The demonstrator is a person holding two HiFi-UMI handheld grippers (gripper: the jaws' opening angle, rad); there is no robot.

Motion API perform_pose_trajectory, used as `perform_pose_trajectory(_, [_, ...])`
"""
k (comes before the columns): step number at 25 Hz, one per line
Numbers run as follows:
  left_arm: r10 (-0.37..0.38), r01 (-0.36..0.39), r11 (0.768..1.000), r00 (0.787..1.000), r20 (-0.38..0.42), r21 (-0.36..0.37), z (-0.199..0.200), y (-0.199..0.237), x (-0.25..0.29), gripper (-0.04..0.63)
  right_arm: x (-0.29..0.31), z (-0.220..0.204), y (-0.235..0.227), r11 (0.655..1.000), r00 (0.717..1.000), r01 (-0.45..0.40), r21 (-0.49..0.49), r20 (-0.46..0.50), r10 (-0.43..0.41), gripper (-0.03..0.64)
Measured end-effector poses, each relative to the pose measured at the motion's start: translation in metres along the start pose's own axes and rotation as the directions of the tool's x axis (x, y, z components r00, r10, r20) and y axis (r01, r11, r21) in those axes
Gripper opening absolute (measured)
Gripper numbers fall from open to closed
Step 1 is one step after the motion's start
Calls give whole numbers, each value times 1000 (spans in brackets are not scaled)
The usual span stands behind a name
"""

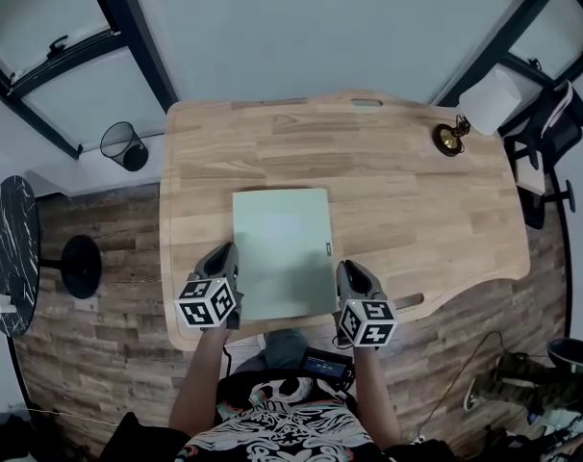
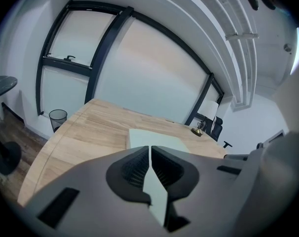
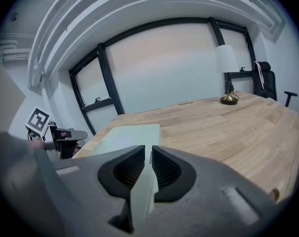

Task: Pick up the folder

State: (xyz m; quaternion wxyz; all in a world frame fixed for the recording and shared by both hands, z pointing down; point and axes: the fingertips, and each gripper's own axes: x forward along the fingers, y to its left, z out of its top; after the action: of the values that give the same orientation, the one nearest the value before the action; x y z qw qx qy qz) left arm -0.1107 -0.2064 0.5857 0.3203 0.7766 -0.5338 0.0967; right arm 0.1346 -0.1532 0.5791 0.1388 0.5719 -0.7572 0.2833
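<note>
A pale green folder lies flat on the wooden table, near its front edge. My left gripper is at the folder's near left edge, and in the left gripper view its jaws are shut on the folder, whose edge runs back between the pads. My right gripper is at the near right edge. In the right gripper view the folder passes between the jaws, which stand a sliver apart around its edge.
A brass lamp stands at the table's far right, with a black chair beyond it. A wire bin sits on the floor at the far left, next to a round dark side table.
</note>
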Motion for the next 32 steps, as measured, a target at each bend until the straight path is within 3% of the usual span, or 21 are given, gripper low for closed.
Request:
perform_pose_trajectory(8, [-8,8,1000,999,-45,-14,-13,6,13,16,26,-8,-1,997,997,-52,51,-52,55,78])
perform_pose_trajectory(11, [-19,17,999,998,-61,-30,-15,8,20,103,35,-11,-2,995,994,-70,66,-75,75,112])
perform_pose_trajectory(18, [-30,24,998,994,-108,-51,-24,13,33,219,57,-25,-4,986,981,-110,128,-144,128,230])
perform_pose_trajectory(24, [-67,49,992,986,-153,-118,-37,14,42,268,73,-31,-4,975,971,-135,175,-172,165,257])
perform_pose_trajectory(32, [-99,69,985,977,-188,-159,-49,12,50,275,84,-36,-4,957,963,-154,247,-178,202,267])
